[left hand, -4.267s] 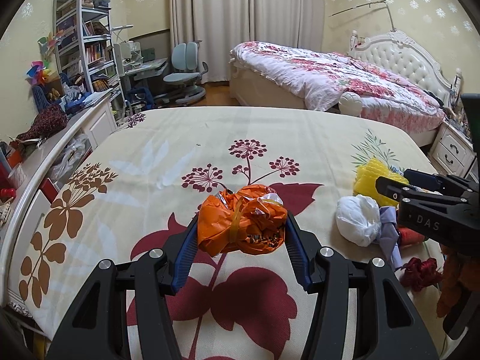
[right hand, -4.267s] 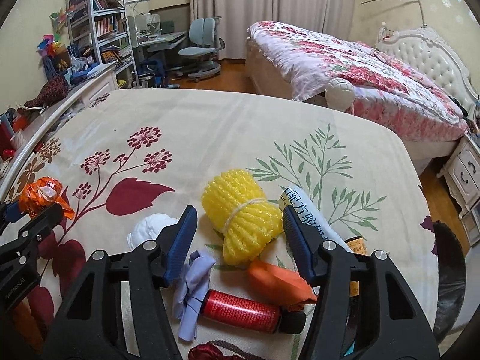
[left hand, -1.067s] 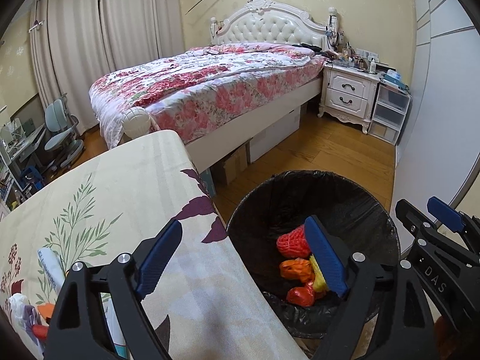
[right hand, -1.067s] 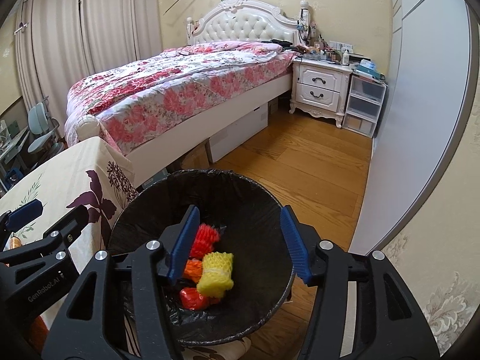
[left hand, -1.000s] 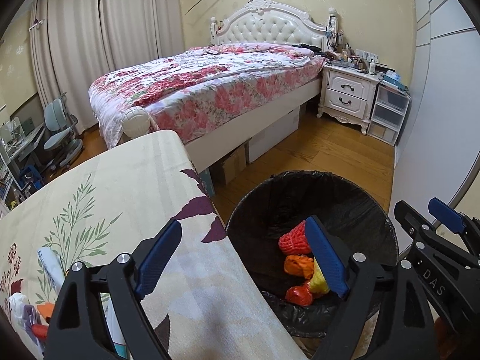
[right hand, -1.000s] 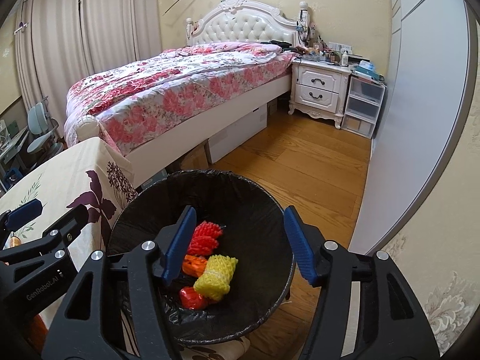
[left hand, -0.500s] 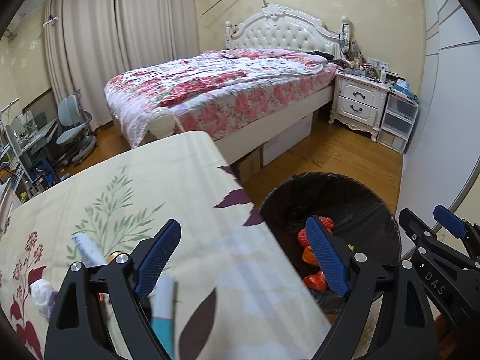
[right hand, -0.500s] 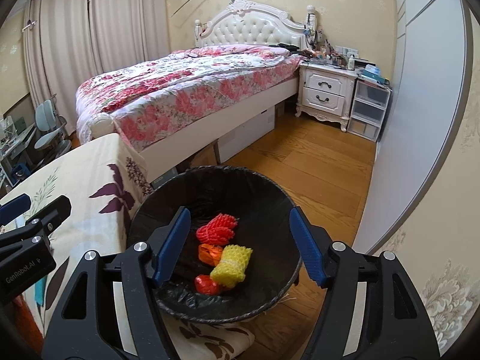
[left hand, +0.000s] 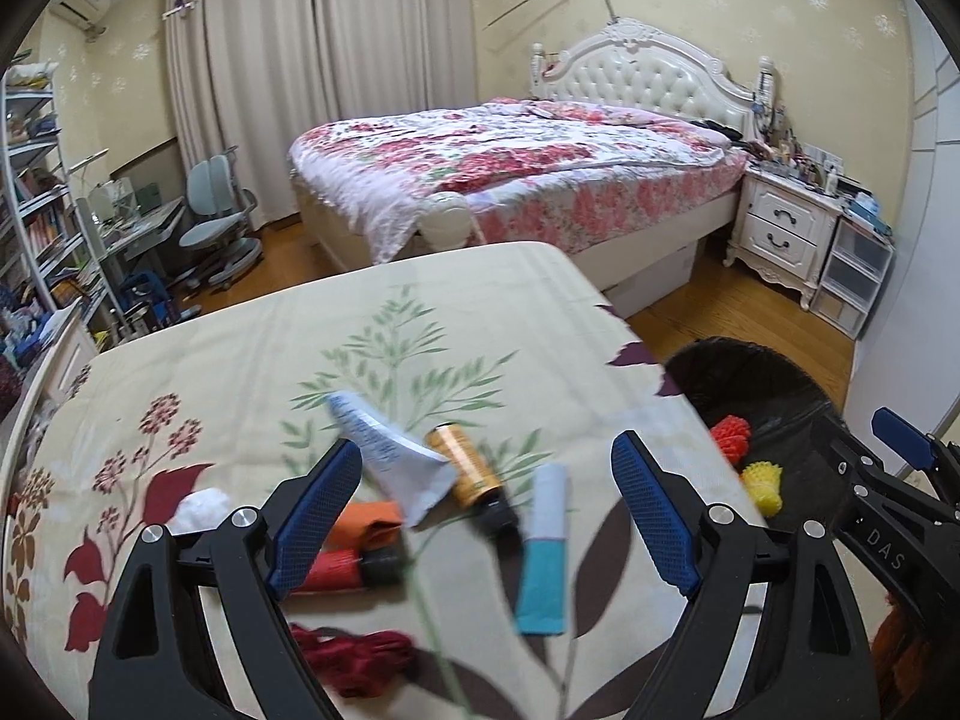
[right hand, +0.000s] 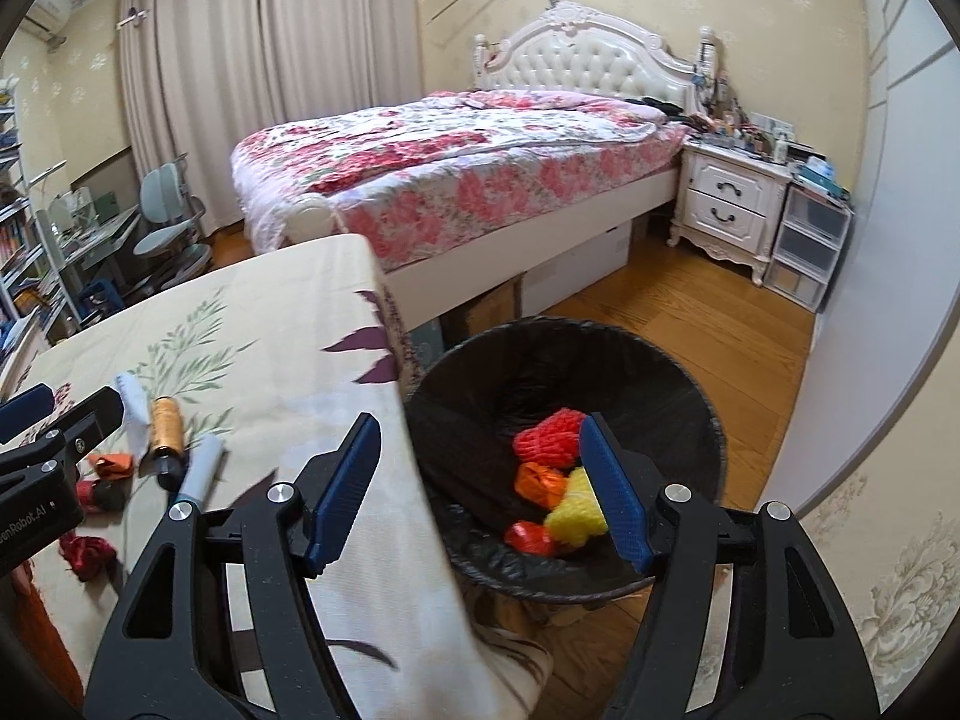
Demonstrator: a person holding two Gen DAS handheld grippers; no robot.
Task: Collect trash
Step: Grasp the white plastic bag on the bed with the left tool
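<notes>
Trash on table: loose items lie on the floral tablecloth [left hand: 420,312], between and beyond the left tongs' fingers; motion blur softens their edges.
Amber bottle [left hand: 463,463]: cylindrical, glossy, dark cap, lying on its side.
White-teal tube [left hand: 545,546]: flat, soft-sided, white upper part, teal lower part, just right of the amber bottle.
Printed wrapper [left hand: 390,457]: flat, white, creased, with blue print; its corner overlaps the amber bottle.
Red can [left hand: 342,569]: cylindrical, black end, lying on its side, partly behind the left finger.
Orange wrapper [left hand: 365,525]: crumpled, just above the red can.
Dark red bundle [left hand: 354,657]: stringy, tangled, nearest the camera.
White wad [left hand: 198,507]: soft, rounded, at the left.
Trash bin [right hand: 690,390]: round, lined with a wrinkled black plastic bag, standing on the wood floor beside the table edge.
Bin contents: red foam net [right hand: 549,438], ribbed; yellow foam net [right hand: 577,510], ribbed; orange crumpled bag [right hand: 539,483]; a small glossy red piece beneath.
Left gripper [left hand: 486,516]: spread wide, empty; blue textured pads on black fingers, above the table trash.
Right gripper [right hand: 480,489]: spread wide, empty; poised over the bin's near rim.
</notes>
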